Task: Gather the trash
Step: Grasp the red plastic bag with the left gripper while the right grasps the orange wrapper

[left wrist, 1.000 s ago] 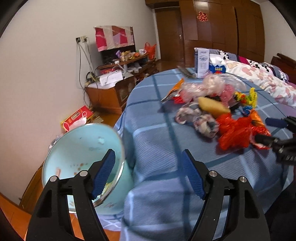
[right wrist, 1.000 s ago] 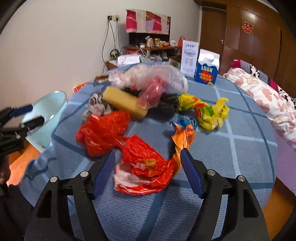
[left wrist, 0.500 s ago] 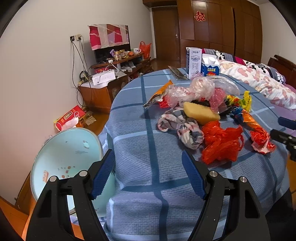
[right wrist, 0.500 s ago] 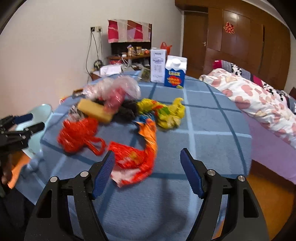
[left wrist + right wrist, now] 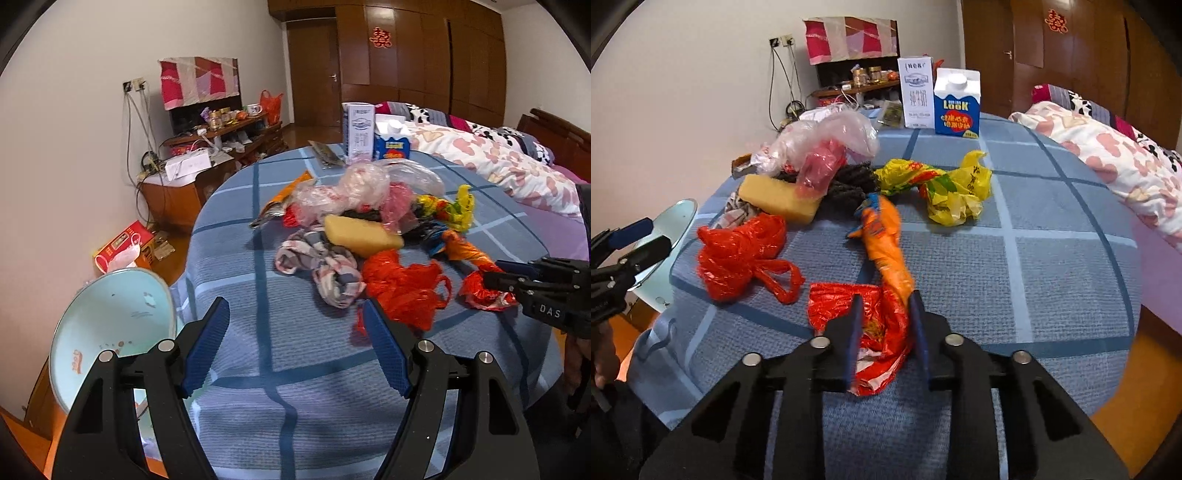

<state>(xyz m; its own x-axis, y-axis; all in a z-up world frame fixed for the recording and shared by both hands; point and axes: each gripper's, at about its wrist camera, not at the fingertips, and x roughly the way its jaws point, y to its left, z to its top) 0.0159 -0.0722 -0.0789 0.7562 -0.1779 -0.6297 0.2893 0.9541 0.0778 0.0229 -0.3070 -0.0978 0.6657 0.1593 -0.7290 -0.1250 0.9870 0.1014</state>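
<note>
With the left gripper (image 5: 295,347) held apart over the table (image 5: 1052,258) and the right gripper's (image 5: 884,325) jaws closing around the red wrapper (image 5: 875,314) at six o'clock, only a loose fold may be caught and dropped short of the bin (image 5: 110,332) at eight o'clock.

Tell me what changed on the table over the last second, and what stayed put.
The right gripper came down over the red and orange wrapper and its jaws are closing, with the wrapper between them. The left gripper swung from the pale blue bin towards the pile, jaws open and empty. The red bag, yellow sponge, yellow bag and both cartons kept their places.
</note>
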